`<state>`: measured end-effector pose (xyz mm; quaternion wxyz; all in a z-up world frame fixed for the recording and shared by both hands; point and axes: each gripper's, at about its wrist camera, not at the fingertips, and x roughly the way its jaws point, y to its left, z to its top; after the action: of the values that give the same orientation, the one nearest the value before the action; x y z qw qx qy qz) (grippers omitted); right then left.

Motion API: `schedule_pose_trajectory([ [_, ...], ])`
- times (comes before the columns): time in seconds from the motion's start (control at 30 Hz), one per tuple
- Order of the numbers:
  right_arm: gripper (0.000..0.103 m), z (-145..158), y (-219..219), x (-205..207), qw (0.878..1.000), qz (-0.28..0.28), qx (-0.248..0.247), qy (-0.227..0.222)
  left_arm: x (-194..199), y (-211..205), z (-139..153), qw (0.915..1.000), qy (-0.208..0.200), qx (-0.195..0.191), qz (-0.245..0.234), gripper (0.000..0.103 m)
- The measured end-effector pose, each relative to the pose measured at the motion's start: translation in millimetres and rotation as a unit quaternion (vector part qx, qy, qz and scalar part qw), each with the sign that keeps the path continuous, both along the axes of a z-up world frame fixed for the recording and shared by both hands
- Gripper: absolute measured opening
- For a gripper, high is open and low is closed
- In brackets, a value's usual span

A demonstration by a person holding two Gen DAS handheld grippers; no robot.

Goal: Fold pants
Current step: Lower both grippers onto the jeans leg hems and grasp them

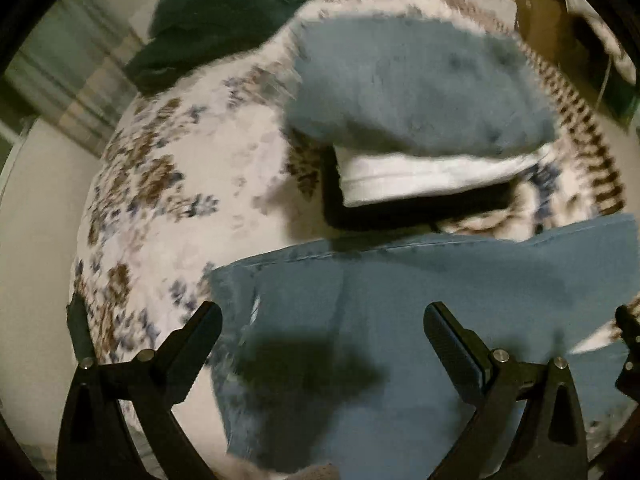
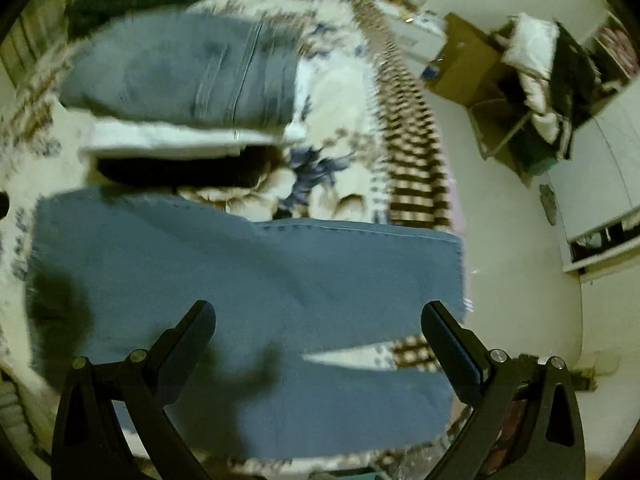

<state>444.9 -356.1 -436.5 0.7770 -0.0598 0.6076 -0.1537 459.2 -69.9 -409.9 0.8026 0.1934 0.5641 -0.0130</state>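
Black and two-fingered, the left gripper [image 1: 322, 320] hangs with its fingers wide apart over a pair of blue denim pants [image 1: 400, 320], holding nothing. These pants lie spread flat on a bed covered with a cream blanket printed with brown and blue flowers [image 1: 168, 184], and a dark shadow falls on the denim between the fingers. In the right wrist view the right gripper [image 2: 320, 318] is likewise spread open and empty above the same blue pants [image 2: 248, 272], whose stitched hem edge runs near the right side of the bed and whose two legs part slightly, showing a sliver of blanket [image 2: 344, 128] between them. Beyond the pants sits a stack of folded clothes: a grey-blue denim piece [image 1: 416, 88] on top, a white folded garment [image 1: 420, 176] under it and a black layer [image 1: 400, 212] at the bottom; the stack lies just beyond the pants' far edge. Farther back, at the head of the bed, rests a dark green cushion or bundle [image 1: 228, 20]. To the right of the bed, on the pale floor [image 2: 500, 200], stand a brown cardboard box [image 2: 464, 60] and a cluttered rack of white and dark items [image 2: 540, 68]. Both views are blurred by motion.
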Motion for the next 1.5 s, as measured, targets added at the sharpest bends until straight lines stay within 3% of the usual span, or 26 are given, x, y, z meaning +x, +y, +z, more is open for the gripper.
schedule_pose_trajectory([
  [0.07, 0.103, -56.1, -1.9, 27.8, 1.0, 0.017, -0.003, 0.022, 15.7, -2.7, -32.7, 0.9998, 0.006, 0.015, -0.007, 0.103],
  [0.2, 0.102, -136.2, -5.9, 66.3, 0.997, 0.053, -0.006, 0.049, 46.6, -3.0, -95.3, 0.9988, 0.033, 0.033, -0.018, 0.099],
  [0.33, 0.099, -191.7, -5.9, 85.3, 0.992, 0.092, 0.0, 0.081, 68.9, -9.3, -133.4, 0.9974, 0.053, 0.031, -0.04, 0.09],
  [0.47, 0.093, -226.0, -5.4, 99.4, 0.985, 0.13, 0.024, 0.114, 72.6, -7.8, -148.1, 0.9955, 0.064, -0.015, -0.068, 0.083],
  [0.63, 0.084, -241.4, -5.3, 111.4, 0.979, 0.153, 0.043, 0.129, 65.8, 0.2, -138.7, 0.9902, 0.087, -0.05, -0.098, 0.079],
  [0.83, 0.083, -246.5, 6.1, 129.2, 0.978, 0.16, 0.009, 0.133, 60.1, 13.6, -138.9, 0.9935, 0.078, -0.069, -0.045, 0.081],
  [0.97, 0.083, -251.9, 4.0, 140.8, 0.983, 0.13, 0.012, 0.13, 49.7, 14.2, -130.8, 0.994, 0.072, -0.075, -0.034, 0.08],
  [1.17, 0.083, -252.5, 1.4, 144.3, 0.986, 0.109, 0.005, 0.129, 37.5, 42.0, -125.3, 0.9932, 0.056, -0.1, 0.022, 0.081],
  [1.4, 0.083, -257.4, 11.0, 144.4, 0.986, 0.099, -0.004, 0.132, 61.4, 26.3, -133.7, 0.9915, 0.069, -0.108, -0.023, 0.085],
  [1.43, 0.081, -258.0, 9.1, 145.8, 0.986, 0.099, -0.002, 0.133, 63.3, 27.0, -132.9, 0.9902, 0.071, -0.117, -0.031, 0.083],
  [1.5, 0.065, -258.4, 16.2, 148.1, 0.986, 0.098, 0.014, 0.136, 63.2, 27.8, -131.6, 0.988, 0.073, -0.127, -0.048, 0.071],
])
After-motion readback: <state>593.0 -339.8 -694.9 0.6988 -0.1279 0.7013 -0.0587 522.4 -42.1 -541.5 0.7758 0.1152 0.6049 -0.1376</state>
